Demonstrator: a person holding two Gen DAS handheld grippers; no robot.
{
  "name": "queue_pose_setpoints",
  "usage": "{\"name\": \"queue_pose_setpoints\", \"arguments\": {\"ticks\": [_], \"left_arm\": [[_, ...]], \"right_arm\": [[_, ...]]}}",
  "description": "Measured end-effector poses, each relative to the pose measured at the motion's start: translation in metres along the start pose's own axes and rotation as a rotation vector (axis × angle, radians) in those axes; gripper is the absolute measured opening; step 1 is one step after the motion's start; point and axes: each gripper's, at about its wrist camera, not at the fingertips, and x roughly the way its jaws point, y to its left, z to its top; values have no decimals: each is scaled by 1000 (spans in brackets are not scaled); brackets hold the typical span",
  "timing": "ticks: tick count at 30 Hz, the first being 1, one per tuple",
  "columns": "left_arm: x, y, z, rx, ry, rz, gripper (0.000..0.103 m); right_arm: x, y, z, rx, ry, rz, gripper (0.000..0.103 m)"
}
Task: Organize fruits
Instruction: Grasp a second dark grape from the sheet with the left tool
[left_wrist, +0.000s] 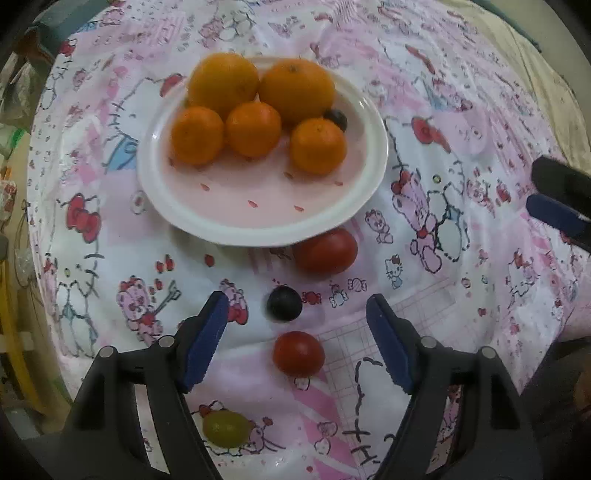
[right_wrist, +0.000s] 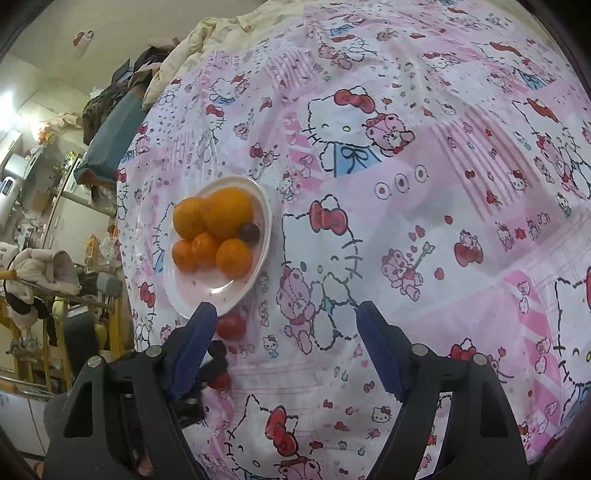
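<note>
Left wrist only — green grape beneath the claw

Left gripper: two matte black arms fork up from the bottom edge, each with long slotted cut-outs. Round silver screw heads mark the joints, two to a side. The fingers wear dark blue pads, sawtooth-ribbed along their inner faces. Right gripper: same build, black slotted arms, silver screws, ribbed blue pads. In the left wrist view its tips show at the right edge, one black, one blue.
</note>
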Motion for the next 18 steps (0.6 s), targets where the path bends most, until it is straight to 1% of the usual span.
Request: {"name": "queue_pose_setpoints", "arguments": {"ticks": [3, 4, 5, 6, 7, 8, 9, 12, 15, 18], "left_arm": [[10, -1, 2, 8, 23, 8, 57], [16, -1, 3, 12, 40, 22, 53], [20, 0, 3, 12, 55, 26, 51], [24, 1, 2, 5, 69, 25, 47], [27, 3, 2, -7, 75, 34, 39], [28, 4, 2, -8, 71, 47, 33], [27, 7, 3, -15, 64, 44, 19], [25, 12, 5, -30, 69, 19, 19], [18, 12, 2, -26, 60, 20, 19], [6, 11, 2, -31, 33, 36, 19]], "right_arm": [[3, -1, 1, -1, 6, -3, 81], [5, -1, 2, 1, 9, -7, 81], [6, -2, 2, 2, 11, -9, 81], [7, -2, 3, 1, 14, -10, 81], [8, -2, 3, 0, 17, -10, 81], [9, -2, 3, -3, 19, -11, 81], [10, -1, 4, -7, 21, -13, 81], [13, 0, 3, -12, 29, -10, 81], [16, 2, 2, -16, 44, 3, 81], [21, 7, 0, -32, 60, 9, 81]]}}
